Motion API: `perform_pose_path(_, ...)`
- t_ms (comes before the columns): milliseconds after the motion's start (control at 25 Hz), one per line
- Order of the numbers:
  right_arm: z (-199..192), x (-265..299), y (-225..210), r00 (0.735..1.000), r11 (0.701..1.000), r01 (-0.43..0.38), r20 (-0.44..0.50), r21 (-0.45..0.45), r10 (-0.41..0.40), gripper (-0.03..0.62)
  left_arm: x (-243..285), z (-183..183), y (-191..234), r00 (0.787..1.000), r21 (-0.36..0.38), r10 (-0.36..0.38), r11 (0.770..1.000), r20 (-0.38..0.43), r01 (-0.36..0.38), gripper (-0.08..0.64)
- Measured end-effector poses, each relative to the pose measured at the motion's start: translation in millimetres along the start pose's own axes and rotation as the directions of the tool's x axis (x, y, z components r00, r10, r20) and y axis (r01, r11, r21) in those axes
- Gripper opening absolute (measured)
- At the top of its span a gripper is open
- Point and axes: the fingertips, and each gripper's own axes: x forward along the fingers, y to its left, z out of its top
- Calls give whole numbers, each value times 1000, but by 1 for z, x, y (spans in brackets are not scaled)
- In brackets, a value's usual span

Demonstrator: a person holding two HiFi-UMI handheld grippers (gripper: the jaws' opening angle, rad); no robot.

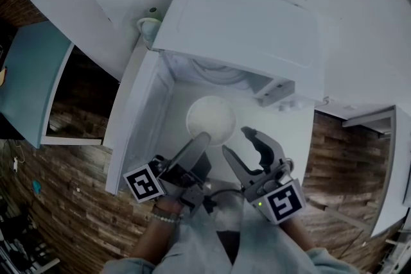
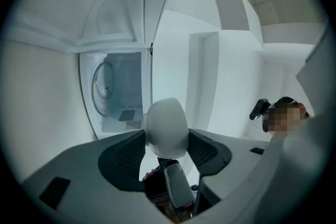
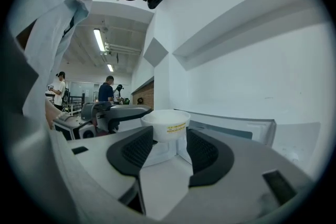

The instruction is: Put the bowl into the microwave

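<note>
With my left tongs (image 1: 200, 141) clamped on the small white plastic bowl (image 1: 212, 117) just outside the open white microwave (image 1: 244, 29) (right tongs (image 1: 234, 139) spread, gripping nothing), I reckon a level, straight push onto its round turntable (image 2: 102, 86) works best.

The head view looks steeply down from above onto the open microwave (image 1: 237, 35) and the bowl (image 1: 211, 117) in front of it. The left gripper view, rolled sideways, sits close behind the bowl (image 2: 166, 127) and faces into the microwave (image 2: 118, 89). The right gripper view looks level at the bowl (image 3: 167, 124) from close by (all three views share it).
</note>
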Motion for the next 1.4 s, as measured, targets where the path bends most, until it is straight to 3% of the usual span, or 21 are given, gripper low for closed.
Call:
perform_pose_path(200, -18, 11, -7, 998, 1000, -15, -61, 3, 15, 243, 12, 2, 12, 1000, -12, 15, 1000, -3, -15, 244)
perform_pose_path(680, -51, 38, -26, 990, 998, 26, -141, 53, -18, 275, 33, 10, 48, 998, -52, 61, 997, 2, -61, 244)
perform_pose_path(1400, -97, 69, -74, 971, 992, 96, -225, 80, -75, 282, 66, 21, 109, 991, -89, 130, 988, -3, -130, 244)
